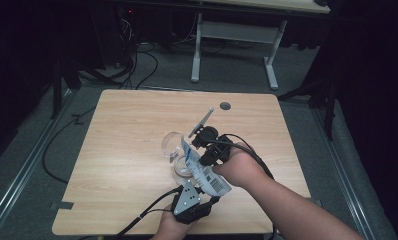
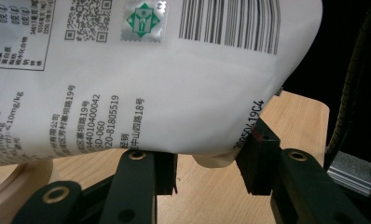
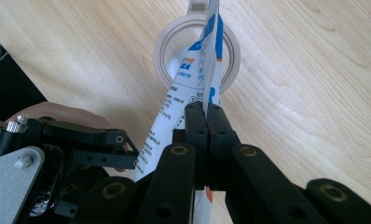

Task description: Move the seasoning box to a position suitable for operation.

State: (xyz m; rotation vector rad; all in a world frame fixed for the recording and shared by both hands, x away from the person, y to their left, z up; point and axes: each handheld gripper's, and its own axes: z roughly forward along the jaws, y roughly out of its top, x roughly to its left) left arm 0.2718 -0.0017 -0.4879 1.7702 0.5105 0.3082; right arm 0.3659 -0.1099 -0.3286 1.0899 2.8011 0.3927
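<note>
The soft, floppy bag [image 1: 203, 170] is pinched at its thin edge by the right gripper [image 3: 207, 122] and at its bottom by the left gripper [image 2: 207, 163], over the breakable glass [image 1: 173, 144].

Both grippers are black with brass-ringed holes in the jaws, the left gripper [image 1: 191, 202] topped by a grey three-cornered plate

Left tongs [image 1: 199, 197] jaws half apart near table edge, right tongs [image 3: 207, 123] clamped tight, forearm reaching forward.
</note>
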